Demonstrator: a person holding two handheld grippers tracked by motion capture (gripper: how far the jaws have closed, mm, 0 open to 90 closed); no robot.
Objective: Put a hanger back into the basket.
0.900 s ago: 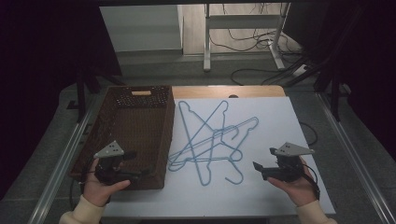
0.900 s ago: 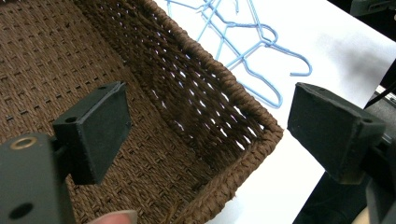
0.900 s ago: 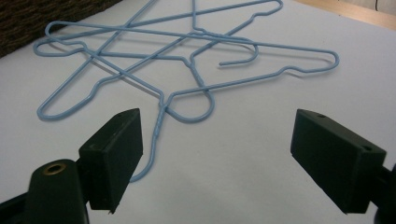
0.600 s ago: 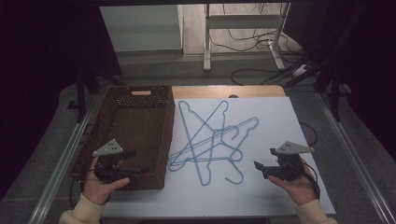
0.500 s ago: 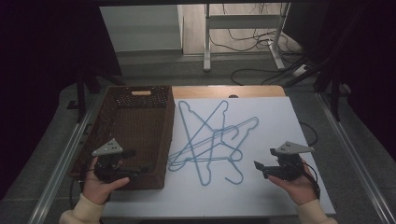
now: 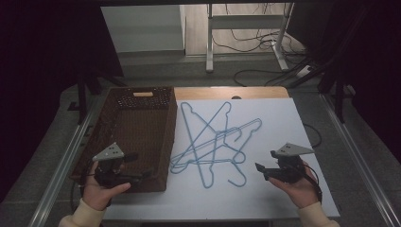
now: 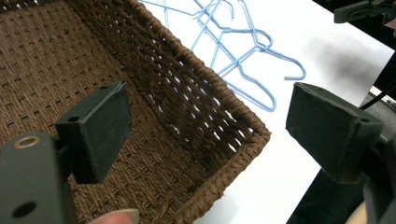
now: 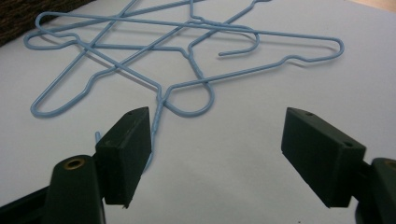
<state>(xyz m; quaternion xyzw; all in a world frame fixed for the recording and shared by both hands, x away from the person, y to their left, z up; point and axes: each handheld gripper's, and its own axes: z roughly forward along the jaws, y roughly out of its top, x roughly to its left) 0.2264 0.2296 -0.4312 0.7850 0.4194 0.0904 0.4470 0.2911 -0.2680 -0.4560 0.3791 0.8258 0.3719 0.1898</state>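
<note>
Several light-blue wire hangers (image 6: 213,142) lie tangled in a loose pile on the white tabletop (image 6: 283,123). A brown wicker basket (image 6: 170,137) stands left of them with nothing visible in it. My left gripper (image 6: 139,165) hovers open over the basket's near right corner. In the left gripper view, its jaws (image 7: 210,126) stand wide apart above the basket rim (image 7: 233,107), and the hangers (image 7: 243,51) lie beyond. My right gripper (image 6: 265,161) is open just right of the pile and points at it. In the right gripper view, its jaws (image 8: 217,149) frame the nearest hanger's hook (image 8: 187,107), holding nothing.
A wooden strip (image 6: 231,92) runs along the table's far edge, and metal rails (image 6: 61,161) flank both sides. Beyond the table stand a desk frame (image 6: 210,42) and floor cables (image 6: 265,71). Bare white surface lies right of and in front of the hangers.
</note>
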